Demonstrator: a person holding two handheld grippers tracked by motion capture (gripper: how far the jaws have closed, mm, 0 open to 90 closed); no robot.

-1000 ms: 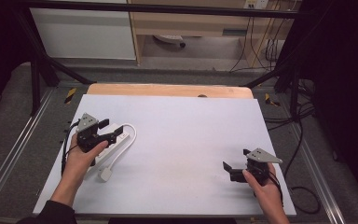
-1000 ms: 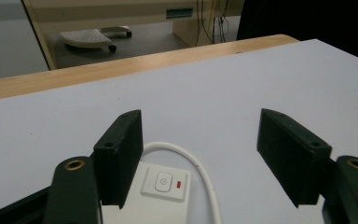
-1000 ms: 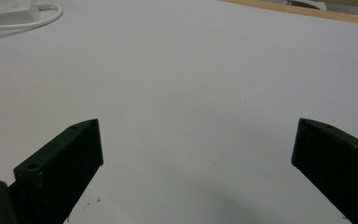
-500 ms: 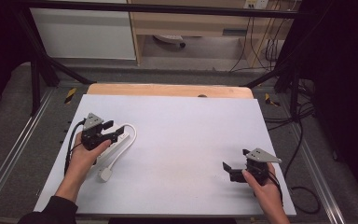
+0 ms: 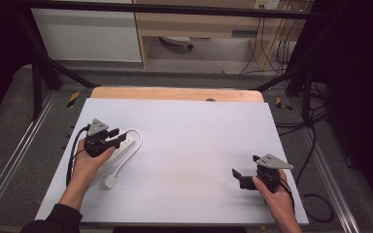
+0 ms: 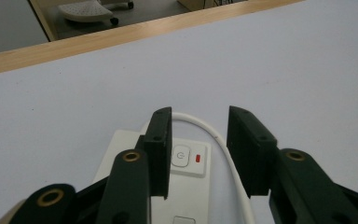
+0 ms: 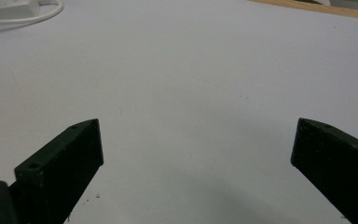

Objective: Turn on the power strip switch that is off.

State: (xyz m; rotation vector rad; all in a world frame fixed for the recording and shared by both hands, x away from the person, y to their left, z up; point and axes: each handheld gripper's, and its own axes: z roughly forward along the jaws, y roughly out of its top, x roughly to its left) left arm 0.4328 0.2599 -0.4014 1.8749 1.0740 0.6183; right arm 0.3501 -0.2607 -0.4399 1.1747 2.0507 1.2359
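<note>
While my left tool [image 5: 119,137] hovers low over the white power strip [image 6: 186,186], its jaws stand parted, one on each side of the strip's switch end, pinching nothing. The strip lies flat on the left part of the bench [image 5: 194,145], near the left edge. Its power button [image 6: 181,155] and red indicator [image 6: 197,158] sit between the jaws in the left gripper view, so I judge the tool is lined up either to press the switch or to clamp the housing. The white cable [image 5: 128,158] leaves the far end of the strip, curves round its right side and runs back toward me to the plug [image 5: 109,181], which lies on the bench just beside my left forearm. Because the cable passes close inside the right jaw, closing here could catch it along with the housing.

Well apart, at the near right of the bench, my right tool [image 5: 237,174] rests with jaws spread wide and empty, pointed leftward across bare surface, kept out of the working area.
</note>
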